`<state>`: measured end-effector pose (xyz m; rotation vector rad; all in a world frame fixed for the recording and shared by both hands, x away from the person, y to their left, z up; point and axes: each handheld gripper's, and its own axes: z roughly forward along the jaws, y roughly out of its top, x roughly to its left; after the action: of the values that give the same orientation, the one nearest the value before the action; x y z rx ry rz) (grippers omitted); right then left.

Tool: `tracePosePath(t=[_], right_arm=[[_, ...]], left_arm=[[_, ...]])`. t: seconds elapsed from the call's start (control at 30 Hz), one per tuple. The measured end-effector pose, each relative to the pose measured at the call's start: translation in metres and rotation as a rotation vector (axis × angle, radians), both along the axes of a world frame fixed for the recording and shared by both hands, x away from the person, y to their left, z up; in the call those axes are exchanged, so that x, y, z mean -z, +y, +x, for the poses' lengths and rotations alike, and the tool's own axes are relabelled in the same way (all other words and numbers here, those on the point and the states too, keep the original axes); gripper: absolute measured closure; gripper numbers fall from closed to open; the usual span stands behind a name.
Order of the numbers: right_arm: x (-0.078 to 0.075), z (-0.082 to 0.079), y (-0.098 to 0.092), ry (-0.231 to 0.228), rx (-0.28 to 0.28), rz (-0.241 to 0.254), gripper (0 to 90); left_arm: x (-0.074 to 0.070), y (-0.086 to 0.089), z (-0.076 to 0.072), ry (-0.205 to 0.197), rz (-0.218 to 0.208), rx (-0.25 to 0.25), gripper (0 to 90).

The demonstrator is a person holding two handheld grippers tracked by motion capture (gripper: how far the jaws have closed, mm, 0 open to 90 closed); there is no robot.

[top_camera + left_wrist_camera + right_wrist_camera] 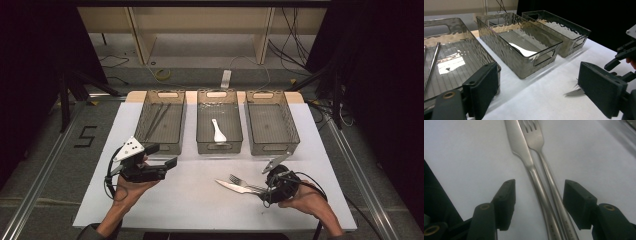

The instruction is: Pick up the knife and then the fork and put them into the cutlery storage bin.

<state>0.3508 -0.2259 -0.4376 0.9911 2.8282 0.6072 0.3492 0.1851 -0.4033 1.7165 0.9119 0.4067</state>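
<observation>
Lying side by side at lower right, knife [524,157] and fork [541,152] are straddled, ungripped, by the released right gripper [539,202]; the left gripper [536,92] is held open.

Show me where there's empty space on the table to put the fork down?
The white table is bare between the left gripper and the knife, and along its front edge. The right bin looks empty too. It is crowded at the right gripper, where the fork lies against the knife, and the middle bin holds a white spoon.
</observation>
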Motion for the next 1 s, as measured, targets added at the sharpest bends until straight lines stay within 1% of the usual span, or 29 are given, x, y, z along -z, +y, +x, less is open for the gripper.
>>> tracePosePath(t=[0.1,0.23,0.4,0.7,0.77,1.0], right_arm=[[0.001,0.001,0.004,0.007,-0.013,-0.015,43.3],[0.004,0.003,0.006,0.021,-0.023,-0.038,39.5],[0.008,0.005,0.01,0.035,-0.038,-0.053,40.1],[0.013,0.007,0.014,0.059,-0.056,-0.076,49.2],[0.014,0.007,0.015,0.064,-0.046,-0.079,50.7],[0.016,0.009,0.013,0.076,-0.055,-0.087,56.1]], left_arm=[[0.0,0.0,0.0,-0.001,-0.006,0.001,16.2],[0.0,0.0,0.0,-0.006,-0.003,0.004,16.1],[0.0,0.0,-0.001,-0.007,-0.005,0.005,16.0],[0.0,0.0,-0.001,-0.008,-0.005,0.006,16.0],[0.0,0.0,-0.001,-0.008,-0.005,0.007,16.0],[0.0,-0.001,-0.001,-0.009,-0.005,0.01,16.1]])
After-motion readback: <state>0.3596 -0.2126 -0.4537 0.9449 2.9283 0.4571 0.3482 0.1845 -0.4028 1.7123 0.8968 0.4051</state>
